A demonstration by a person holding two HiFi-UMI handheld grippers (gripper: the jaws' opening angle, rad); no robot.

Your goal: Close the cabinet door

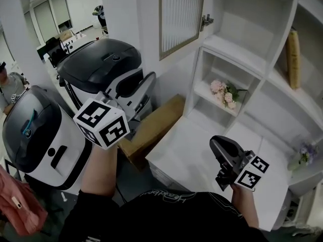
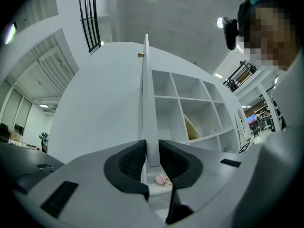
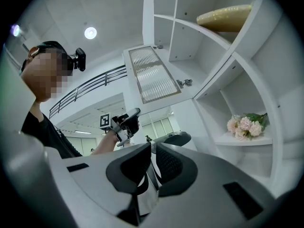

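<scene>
The cabinet door (image 1: 181,14), a white frame round ribbed glass, stands swung out from the white shelf unit (image 1: 252,54). The left gripper view shows the door edge-on (image 2: 146,103). Its lower end sits between the black pads (image 2: 130,163) of my left gripper (image 2: 152,158), which is shut on it. From the head view, that left gripper (image 1: 150,79) reaches up under the door's lower free corner. My right gripper (image 1: 216,142) hovers low over the white counter (image 1: 202,150), well away from the door (image 3: 154,75). This right gripper (image 3: 153,151) is shut, with nothing in it.
Pink flowers (image 1: 224,92) lie in the lower open compartment, and a tan roll (image 1: 292,52) stands on a shelf to the right. A brown cardboard box (image 1: 151,127) and two black-and-white machines (image 1: 101,64) stand at the left. A hinge (image 1: 206,20) shows on the frame.
</scene>
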